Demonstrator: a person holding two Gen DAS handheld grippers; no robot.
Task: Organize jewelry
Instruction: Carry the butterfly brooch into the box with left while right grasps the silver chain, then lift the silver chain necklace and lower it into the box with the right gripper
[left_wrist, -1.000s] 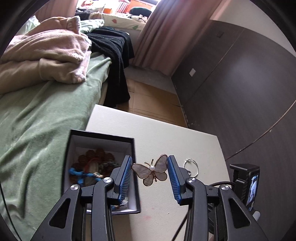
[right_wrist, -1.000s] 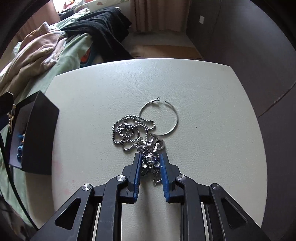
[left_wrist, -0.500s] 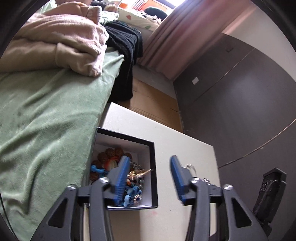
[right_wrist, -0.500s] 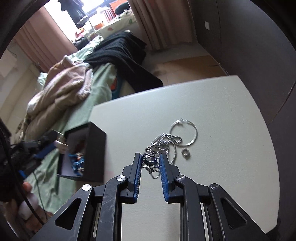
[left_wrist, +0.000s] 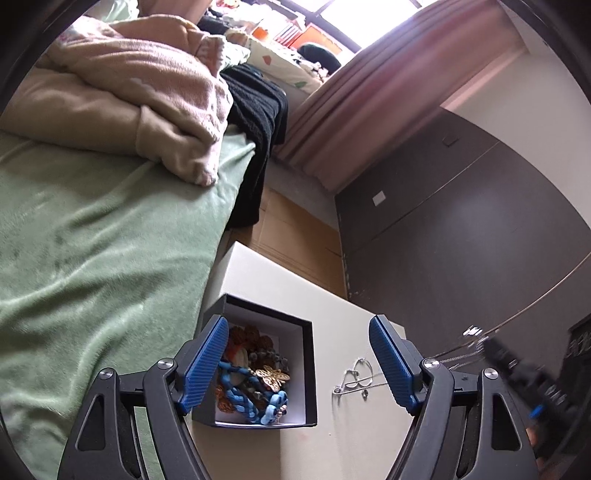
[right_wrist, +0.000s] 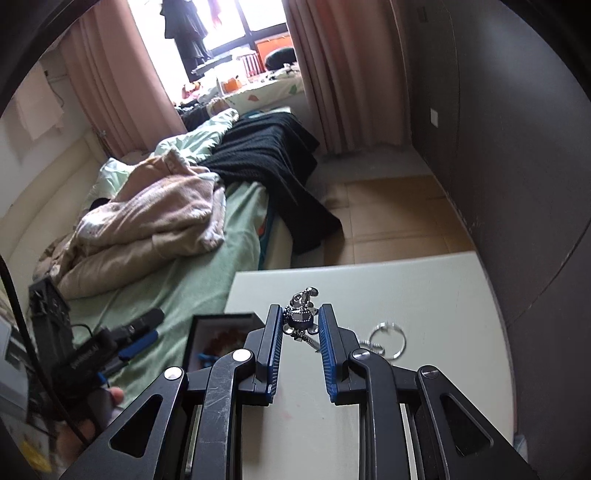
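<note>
A black box (left_wrist: 309, 373) with a white inside stands on the white table (left_wrist: 343, 446). It holds beads, a blue cord and the gold butterfly brooch (left_wrist: 274, 377). My left gripper (left_wrist: 297, 363) is open wide and empty above the box. My right gripper (right_wrist: 301, 338) is shut on a silver pendant necklace (right_wrist: 302, 316) and holds it lifted above the table; its chain hangs down. A silver hoop (right_wrist: 388, 335) lies on the table to the right; the hoop also shows in the left wrist view (left_wrist: 360, 372). The box (right_wrist: 221, 332) sits left of the right gripper.
A bed with a green sheet (left_wrist: 92, 258), a pink blanket (left_wrist: 122, 85) and a black garment (left_wrist: 262, 110) lies left of the table. A dark wall (left_wrist: 461, 240) is on the right. A small ring (left_wrist: 365, 394) lies by the hoop.
My left gripper has let the butterfly brooch fall into the box, opened wider and risen. My right gripper has lifted the pendant necklace off the table and moved toward the box.
</note>
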